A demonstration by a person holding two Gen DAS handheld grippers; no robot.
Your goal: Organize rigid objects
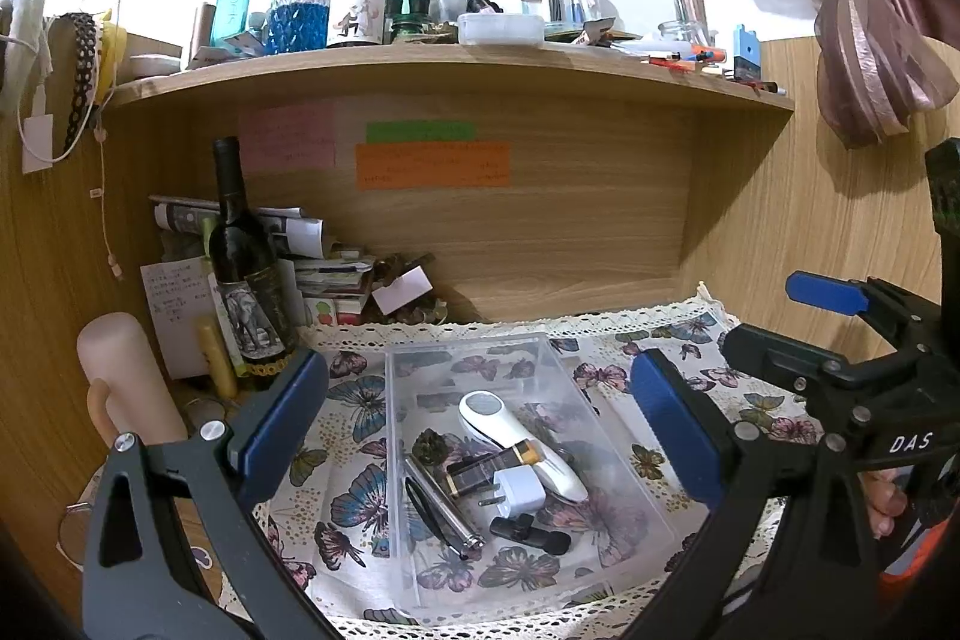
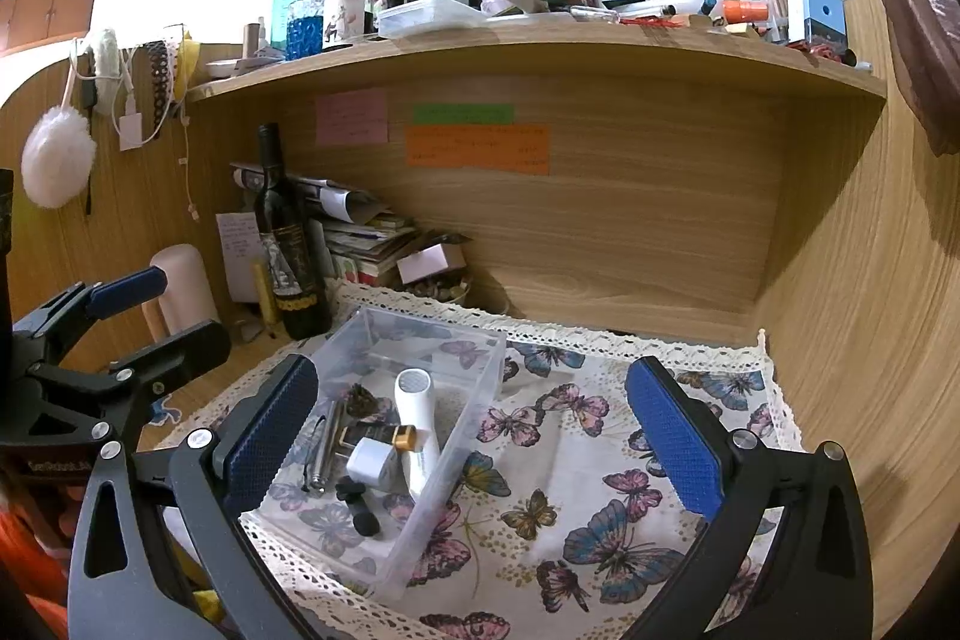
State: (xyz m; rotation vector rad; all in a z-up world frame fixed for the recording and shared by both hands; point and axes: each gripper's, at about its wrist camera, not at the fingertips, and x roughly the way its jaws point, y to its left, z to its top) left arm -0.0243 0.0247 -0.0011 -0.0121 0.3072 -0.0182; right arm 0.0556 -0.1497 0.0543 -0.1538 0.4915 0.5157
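A clear plastic box (image 1: pixel 624 466) (image 2: pixel 474 376) sits on a butterfly-print cloth (image 1: pixel 354 388) (image 2: pixel 600 490). In it lie a white handheld device (image 1: pixel 510 430) (image 2: pixel 415 418), a white plug adapter (image 1: pixel 517 491) (image 2: pixel 367 460), a gold-capped dark tube (image 1: pixel 489 466) (image 2: pixel 378 435), a silver pen (image 1: pixel 441 511) (image 2: pixel 324 454), black tweezers (image 1: pixel 429 517), a black clip (image 1: pixel 528 532) (image 2: pixel 359 507) and a small pine cone (image 1: pixel 433 447) (image 2: pixel 359 397). My left gripper (image 1: pixel 480 412) is open and empty, above the box. My right gripper (image 2: pixel 474 430) is open and empty, over the box's right wall. It also shows in the left wrist view (image 1: pixel 840 328).
A dark wine bottle (image 1: pixel 243 268) (image 2: pixel 288 244), a pink cylinder (image 1: pixel 129 382) (image 2: pixel 183 289) and stacked papers (image 1: pixel 312 256) (image 2: pixel 360 226) stand at the left back. A shelf (image 1: pixel 456 67) (image 2: pixel 540 52) with several bottles hangs overhead. Wooden walls enclose the back and right.
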